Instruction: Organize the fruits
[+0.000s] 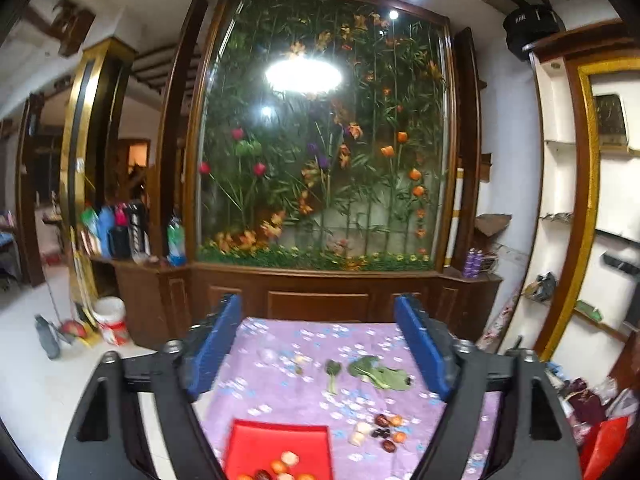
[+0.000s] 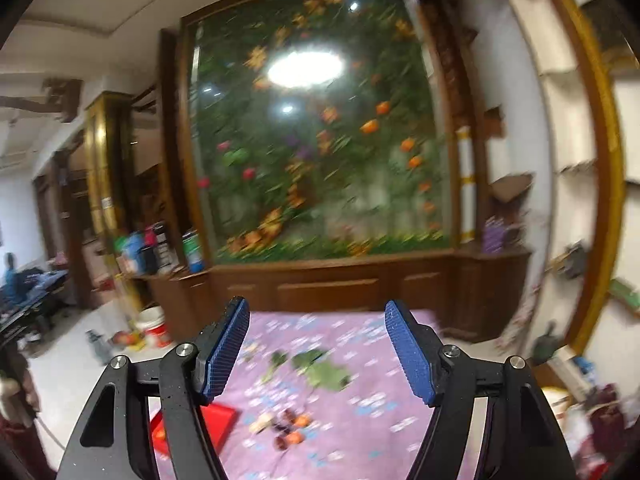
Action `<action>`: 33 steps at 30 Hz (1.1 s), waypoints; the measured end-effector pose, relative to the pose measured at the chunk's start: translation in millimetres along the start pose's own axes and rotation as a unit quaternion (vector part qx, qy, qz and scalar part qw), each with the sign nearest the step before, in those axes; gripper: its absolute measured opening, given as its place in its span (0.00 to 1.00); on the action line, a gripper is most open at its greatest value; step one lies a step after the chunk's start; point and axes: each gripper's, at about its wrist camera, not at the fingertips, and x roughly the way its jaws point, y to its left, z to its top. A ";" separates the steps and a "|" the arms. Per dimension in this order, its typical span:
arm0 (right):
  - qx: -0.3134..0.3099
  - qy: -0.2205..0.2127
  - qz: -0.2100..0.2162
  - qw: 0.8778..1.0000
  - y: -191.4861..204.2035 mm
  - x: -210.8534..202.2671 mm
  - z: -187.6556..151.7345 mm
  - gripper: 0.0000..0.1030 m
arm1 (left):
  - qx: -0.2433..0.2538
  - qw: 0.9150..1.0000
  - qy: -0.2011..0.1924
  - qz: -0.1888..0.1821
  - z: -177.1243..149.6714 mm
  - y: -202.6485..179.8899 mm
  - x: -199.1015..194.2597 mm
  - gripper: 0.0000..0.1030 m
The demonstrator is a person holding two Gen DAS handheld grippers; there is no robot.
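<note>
A red tray (image 1: 276, 446) lies at the near edge of a purple flowered cloth (image 1: 288, 396) and holds a few small orange, white and dark fruits (image 1: 286, 466). A loose cluster of small fruits (image 1: 380, 432) lies to its right on the cloth. My left gripper (image 1: 318, 344) is open and empty, held above the cloth. In the blurred right wrist view, my right gripper (image 2: 316, 352) is open and empty above the same cloth, with the fruit cluster (image 2: 286, 428) and the tray (image 2: 218, 420) below it.
Green leafy vegetables (image 1: 380, 374) and a small green sprig (image 1: 332, 372) lie farther back on the cloth. A wooden cabinet (image 1: 316, 300) with a glass flower display stands behind the table. A white bucket (image 1: 112, 320) and clutter sit on the floor at left.
</note>
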 end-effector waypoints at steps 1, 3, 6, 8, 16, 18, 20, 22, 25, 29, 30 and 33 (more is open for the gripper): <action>-0.005 -0.008 -0.021 1.000 -0.5 -7.5 12.2 0.81 | 0.007 1.000 -0.003 0.011 6.3 -1.6 0.0 0.82; -0.018 -0.012 -0.048 0.999 0.1 -13.1 24.0 0.87 | 0.020 0.999 -0.005 0.029 12.9 -4.8 4.3 0.86; -0.021 -0.004 -0.046 0.999 -4.2 -9.0 18.5 0.87 | 0.022 0.999 0.011 0.032 -1.9 -5.7 22.7 0.88; -0.025 0.012 -0.030 0.999 -1.2 11.1 -6.8 0.90 | 0.015 0.999 0.027 0.019 -25.6 -6.3 41.7 0.88; -0.046 0.184 0.042 0.981 15.2 148.6 -165.1 0.91 | -0.034 0.990 0.126 -0.057 -152.2 -24.5 139.0 0.88; -0.030 0.217 0.071 0.973 18.2 185.2 -216.0 0.91 | -0.032 0.985 0.155 -0.073 -185.8 -36.9 164.3 0.88; -0.008 0.240 0.104 0.965 19.2 212.3 -257.8 0.88 | -0.034 0.978 0.185 -0.090 -219.6 -48.5 189.0 0.88; 0.009 0.263 0.134 0.956 26.5 239.0 -297.7 0.80 | -0.039 0.969 0.222 -0.104 -255.5 -58.4 219.0 0.88; 0.010 0.288 0.153 0.945 42.1 271.6 -343.1 0.71 | -0.043 0.952 0.279 -0.114 -302.1 -65.0 261.5 0.72; -0.020 0.316 0.161 0.935 64.7 310.6 -378.4 0.70 | -0.050 0.936 0.330 -0.112 -343.6 -61.1 300.1 0.47; -0.032 0.317 0.161 0.934 70.7 319.4 -382.8 0.69 | -0.052 0.935 0.335 -0.107 -349.0 -58.7 305.7 0.47; -0.056 0.315 0.162 0.934 82.4 332.7 -389.2 0.68 | -0.057 0.931 0.345 -0.105 -358.7 -54.7 314.1 0.47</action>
